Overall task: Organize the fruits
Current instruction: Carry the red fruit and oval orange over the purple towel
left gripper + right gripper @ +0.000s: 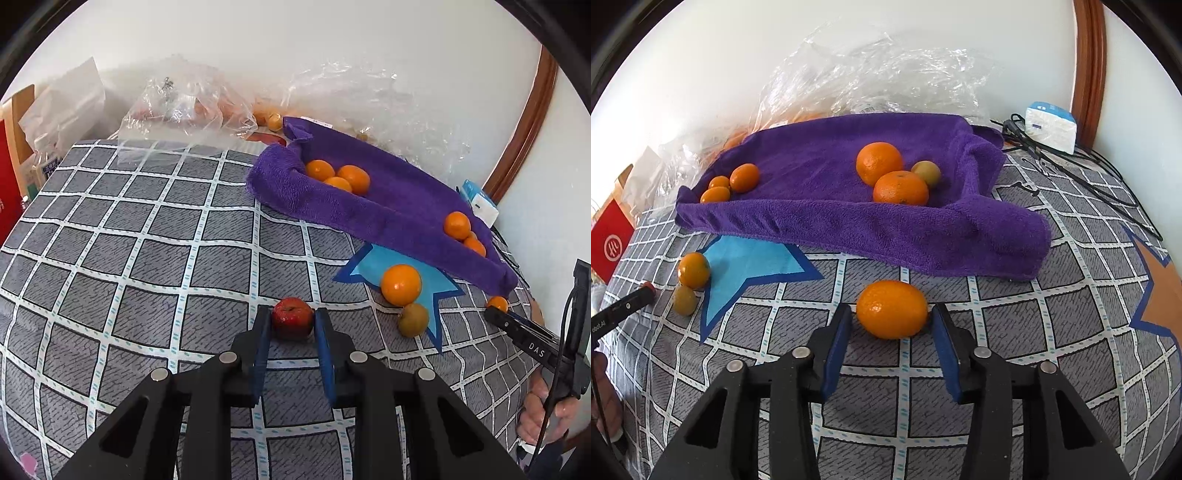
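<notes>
Apple: the small red apple (pixel 292 318) sits on the checked surface (pixel 147 258), between the blue pads of the left tongs (pixel 292 325), which look clenched on it or very nearly so (both pads appear to touch its sides).

Orange in front: a loose orange (pixel 892 308) lies on the surface just short of the purple towel (pixel 849 221), inside the right tongs (pixel 892 325). These are released: the left pad shows a sliver of gap, while the right pad sits at or near the skin.

Other loose fruit: one orange (pixel 400 284) rests on the blue star patch (pixel 373 264) with a small greenish-brown fruit (pixel 413 319) touching it.

Sorted fruit: three small oranges (pixel 338 175) huddle at one end of the towel; at the other end are two bigger oranges (pixel 890 173) and a pale yellow-green fruit (pixel 926 173).

Around: crumpled clear bags (pixel 184 103) lie against the wall behind the towel, a white box (pixel 1051 127) with black cables sits at the far corner, and a red carton (pixel 609 245) stands at the edge.

Step in hand: grasping, I judge; both tongs are set on a fruit apiece, and neither fruit is lifted yet.

Next move: close the right tongs evenly on the orange (round, so likely to roll away), then lift both fruits clear and carry them onto the towel, probably the orange beside the bigger ones. Where the apple belongs I cannot tell.
</notes>
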`<state>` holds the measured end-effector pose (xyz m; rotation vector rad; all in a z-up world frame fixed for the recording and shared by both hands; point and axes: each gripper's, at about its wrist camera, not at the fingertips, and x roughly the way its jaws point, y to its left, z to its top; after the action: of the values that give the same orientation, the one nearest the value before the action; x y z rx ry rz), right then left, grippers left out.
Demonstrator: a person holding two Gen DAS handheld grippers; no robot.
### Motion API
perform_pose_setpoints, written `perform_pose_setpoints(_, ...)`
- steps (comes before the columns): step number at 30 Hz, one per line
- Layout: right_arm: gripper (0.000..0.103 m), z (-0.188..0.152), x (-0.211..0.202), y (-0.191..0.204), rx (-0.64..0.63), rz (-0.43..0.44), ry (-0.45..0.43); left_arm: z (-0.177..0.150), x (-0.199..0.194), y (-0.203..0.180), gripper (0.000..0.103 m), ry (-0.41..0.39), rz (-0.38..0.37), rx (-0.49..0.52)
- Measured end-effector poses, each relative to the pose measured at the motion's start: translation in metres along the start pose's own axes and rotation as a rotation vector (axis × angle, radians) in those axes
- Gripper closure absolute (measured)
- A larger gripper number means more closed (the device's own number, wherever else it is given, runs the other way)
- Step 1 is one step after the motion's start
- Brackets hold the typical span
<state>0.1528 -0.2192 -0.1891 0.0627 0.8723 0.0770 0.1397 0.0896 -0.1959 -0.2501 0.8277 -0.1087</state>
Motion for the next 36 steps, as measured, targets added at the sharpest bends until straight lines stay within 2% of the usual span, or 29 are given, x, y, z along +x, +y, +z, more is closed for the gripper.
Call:
perform_pose_setpoints(18, 0.063, 0.003, 0.003, -0.002, 0.028, -0.013, -0.009, 0.001, -0.007, -0.002, 0.080, -0.029, -0.011, 0.004)
perform_pose_setpoints(25, 0.063, 0.000, -0.009, -0.006, 0.046, 0.019, -0.056, 0.000, -0.015, -0.005, 0.080, -0.070, -0.021, 0.021)
perform_pose_setpoints(32, 0.063, -0.005, -0.017, -0.004, 0.052, 0.036, -0.043, -0.001, -0.021, -0.008, 0.080, -0.092, -0.015, 0.042)
perform_pose_setpoints(36, 0.063, -0.002, -0.033, -0.006, 0.037, 0.034, -0.070, 0.000, -0.026, -0.009, 0.080, -0.088, -0.021, 0.039)
